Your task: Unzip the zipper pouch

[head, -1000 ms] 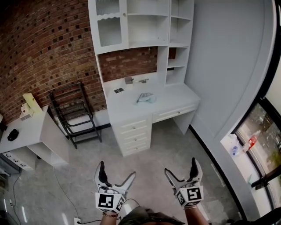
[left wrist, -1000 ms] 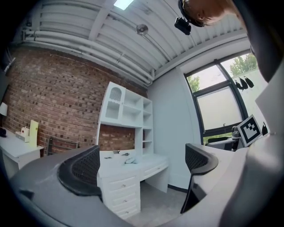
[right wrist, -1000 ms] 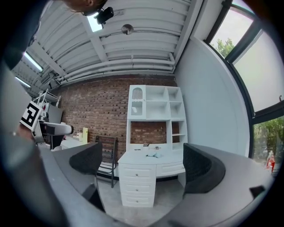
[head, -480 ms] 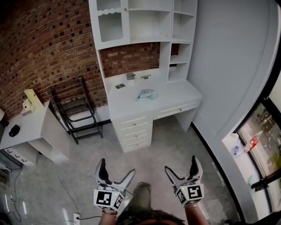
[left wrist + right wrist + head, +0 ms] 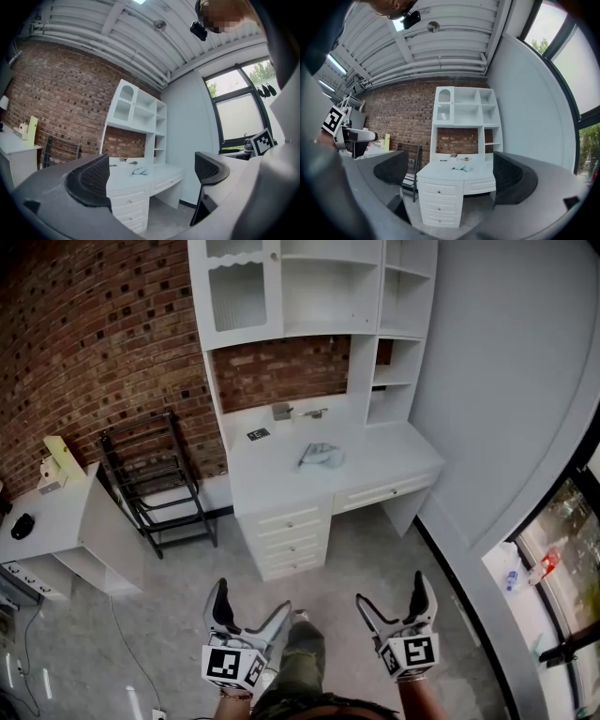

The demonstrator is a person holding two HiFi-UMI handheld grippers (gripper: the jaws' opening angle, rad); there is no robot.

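Observation:
A small pale blue-grey zipper pouch [image 5: 322, 457] lies on the white desk [image 5: 272, 479] against the brick wall, far ahead of me. The pouch also shows small in the left gripper view [image 5: 138, 171] and the right gripper view [image 5: 461, 167]. My left gripper [image 5: 249, 611] hangs low at the bottom left of the head view, jaws open and empty. My right gripper [image 5: 394, 601] is at the bottom right, also open and empty. Both are well short of the desk, above the floor.
The desk has a drawer stack [image 5: 289, 535] and a white hutch with shelves [image 5: 309, 287] above. A black metal rack [image 5: 155, 479] stands to its left, then a second white table [image 5: 56, 521]. A curved white wall [image 5: 506, 427] runs on the right. Small items [image 5: 281, 412] sit at the desk's back.
The view has shifted nearer the desk, which now sits a little lower and to the right. A leg has come into view between the grippers. Both grippers stay open.

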